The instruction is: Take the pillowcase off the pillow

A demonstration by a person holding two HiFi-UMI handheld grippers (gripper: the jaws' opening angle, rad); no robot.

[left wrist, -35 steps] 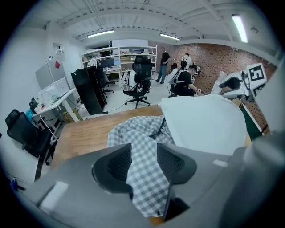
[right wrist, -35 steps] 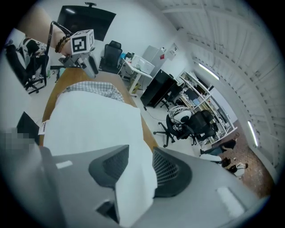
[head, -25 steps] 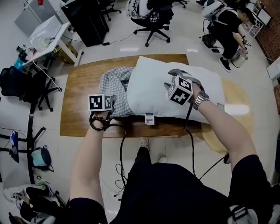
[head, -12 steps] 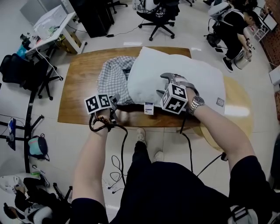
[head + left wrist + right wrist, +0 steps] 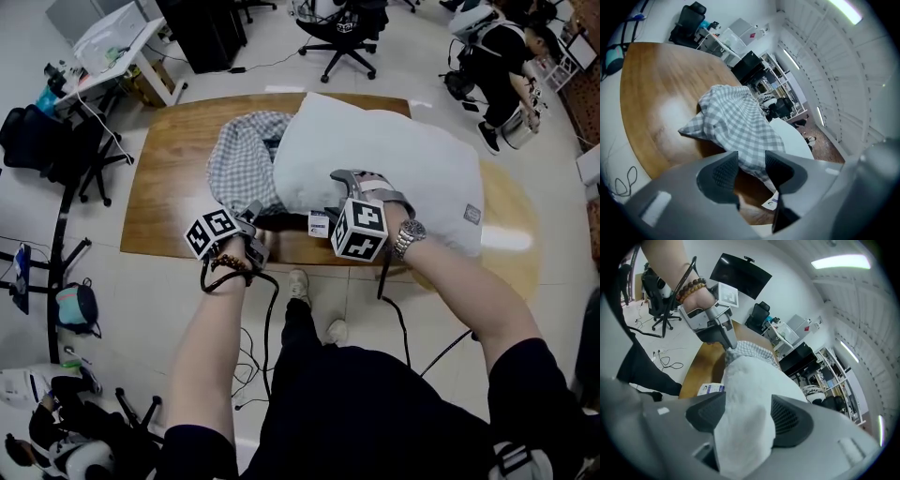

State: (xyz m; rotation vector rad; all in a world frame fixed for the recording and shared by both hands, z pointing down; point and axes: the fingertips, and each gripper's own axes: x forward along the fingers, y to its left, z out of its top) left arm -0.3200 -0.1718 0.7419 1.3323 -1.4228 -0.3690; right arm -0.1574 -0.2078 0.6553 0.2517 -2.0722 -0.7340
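Pillowcase [image 5: 239, 161] is mostly off: the checked cloth is bunched over the left end of the white pillow [image 5: 403, 155], the rest of the pillow is bare, and both lie on the wooden bench [image 5: 159, 202]. Right gripper [image 5: 745, 414] straddles the pillow's near edge, just right of the care label [image 5: 320, 223]. Its jaws have just been opening and stand wide, with the pillow edge bulging into the gap between the pads. I read that as no clamp, probably setting up a bite nearer the cased end to anchor the pillow. Left gripper [image 5: 751, 160] is low at the bench's near edge, jaws partly apart, nothing pinched. Wood shows through the gap and the pillowcase hem lies right at the tips; can't tell if it touches. Layout makes sense: one side holds the pillow, the other pulls cloth off to the left. Next, as I see it: left closes on the hem, right bites the pillow, then pull apart. Risk: left catches cloth and pillow corner together, and the whole lot slides along the bench instead of separating.
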